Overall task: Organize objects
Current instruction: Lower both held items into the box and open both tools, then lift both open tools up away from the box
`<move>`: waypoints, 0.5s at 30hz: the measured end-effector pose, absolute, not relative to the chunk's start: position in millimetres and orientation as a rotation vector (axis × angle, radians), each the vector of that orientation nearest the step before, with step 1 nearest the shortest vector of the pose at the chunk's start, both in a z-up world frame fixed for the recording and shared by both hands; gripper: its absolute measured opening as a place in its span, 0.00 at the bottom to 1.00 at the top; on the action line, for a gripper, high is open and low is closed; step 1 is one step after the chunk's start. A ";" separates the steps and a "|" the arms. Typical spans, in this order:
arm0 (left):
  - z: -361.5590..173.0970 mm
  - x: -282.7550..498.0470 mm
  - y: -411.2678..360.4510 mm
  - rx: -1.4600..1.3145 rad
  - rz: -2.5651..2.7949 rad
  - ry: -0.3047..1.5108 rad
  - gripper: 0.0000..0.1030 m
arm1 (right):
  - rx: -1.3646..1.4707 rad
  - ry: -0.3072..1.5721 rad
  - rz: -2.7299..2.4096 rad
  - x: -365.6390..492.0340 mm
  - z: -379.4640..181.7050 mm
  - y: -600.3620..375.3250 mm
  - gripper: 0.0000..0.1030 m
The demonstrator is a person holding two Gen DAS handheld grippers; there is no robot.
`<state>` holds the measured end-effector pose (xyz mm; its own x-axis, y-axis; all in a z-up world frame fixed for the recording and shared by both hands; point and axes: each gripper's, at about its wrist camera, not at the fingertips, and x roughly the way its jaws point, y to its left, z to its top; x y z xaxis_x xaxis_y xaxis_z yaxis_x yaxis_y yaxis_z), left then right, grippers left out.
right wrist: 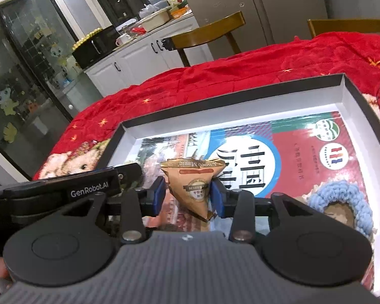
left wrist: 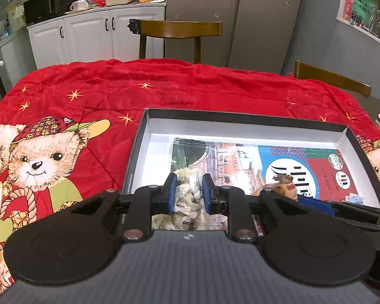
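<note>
At lower centre of each view, the left gripper [left wrist: 187, 193] clamps a cream lace bundle [left wrist: 183, 202] over the box [left wrist: 240, 116], ready to drop, while the right gripper [right wrist: 187, 193], parted, frames a snack packet [right wrist: 193, 185] resting on the book [right wrist: 304, 167] inside.

A shallow black box [right wrist: 352, 93], white inside, holds a red book [right wrist: 304, 157]; a brown triangular snack packet [right wrist: 193, 187] stands at six o'clock, cream lace cloth [left wrist: 186, 202] at seven.
</note>
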<state>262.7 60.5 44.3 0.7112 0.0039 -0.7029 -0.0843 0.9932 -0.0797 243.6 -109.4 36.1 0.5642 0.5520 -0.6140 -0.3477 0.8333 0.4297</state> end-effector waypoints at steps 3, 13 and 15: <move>51.8 261.1 68.1 -0.147 0.041 0.777 0.45 | 0.292 0.786 0.544 241.4 42.9 -114.6 0.65; 114.0 228.8 81.8 -0.168 -0.028 0.613 0.63 | 0.254 0.621 0.605 211.6 98.7 -124.4 0.74; 132.8 213.1 80.1 -0.149 -0.026 0.544 0.64 | 0.227 0.549 0.619 196.0 120.6 -129.1 0.76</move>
<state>213.1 80.1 132.8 0.8556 -0.0637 -0.5137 -0.0152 0.9889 -0.1481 196.0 -129.1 120.6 0.6785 0.6041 -0.4179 -0.4871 0.7959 0.3595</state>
